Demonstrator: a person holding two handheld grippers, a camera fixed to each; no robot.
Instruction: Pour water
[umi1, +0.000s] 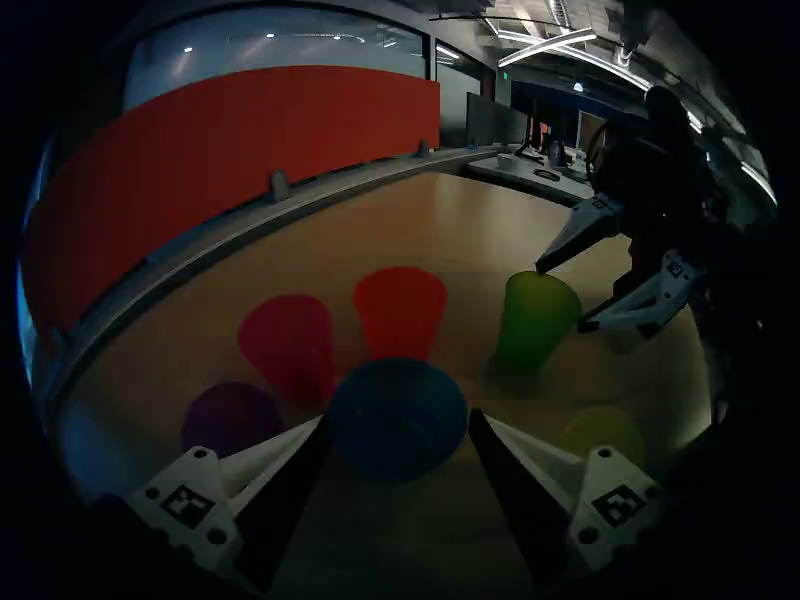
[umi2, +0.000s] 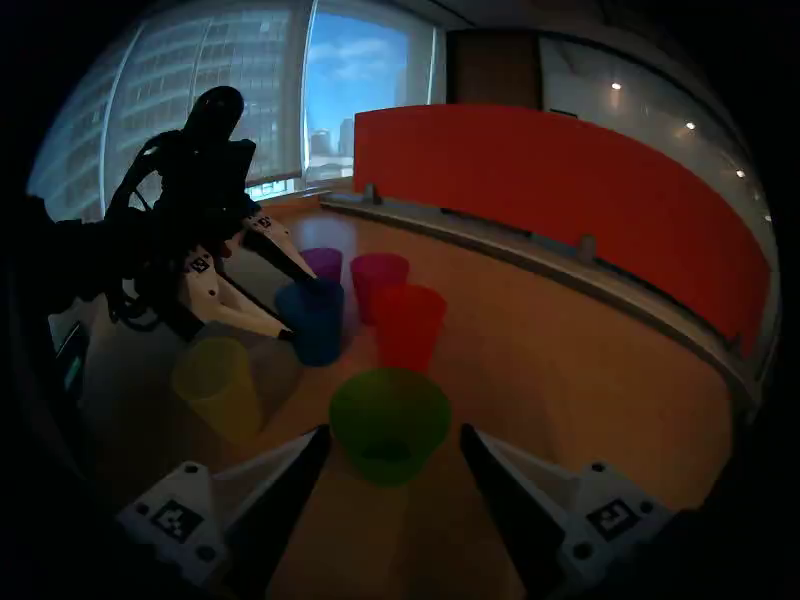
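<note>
A blue cup stands between the fingers of my left gripper, which is open with its fingertips close to the cup's sides. A green cup stands likewise between the fingers of my open right gripper. In the left gripper view the right gripper straddles the green cup. In the right gripper view the left gripper straddles the blue cup. Whether any cup holds water cannot be told in this dim light.
Red, pink, purple and yellow cups stand close by on the wooden table. A red partition runs along the table's far edge. A person holds the grippers.
</note>
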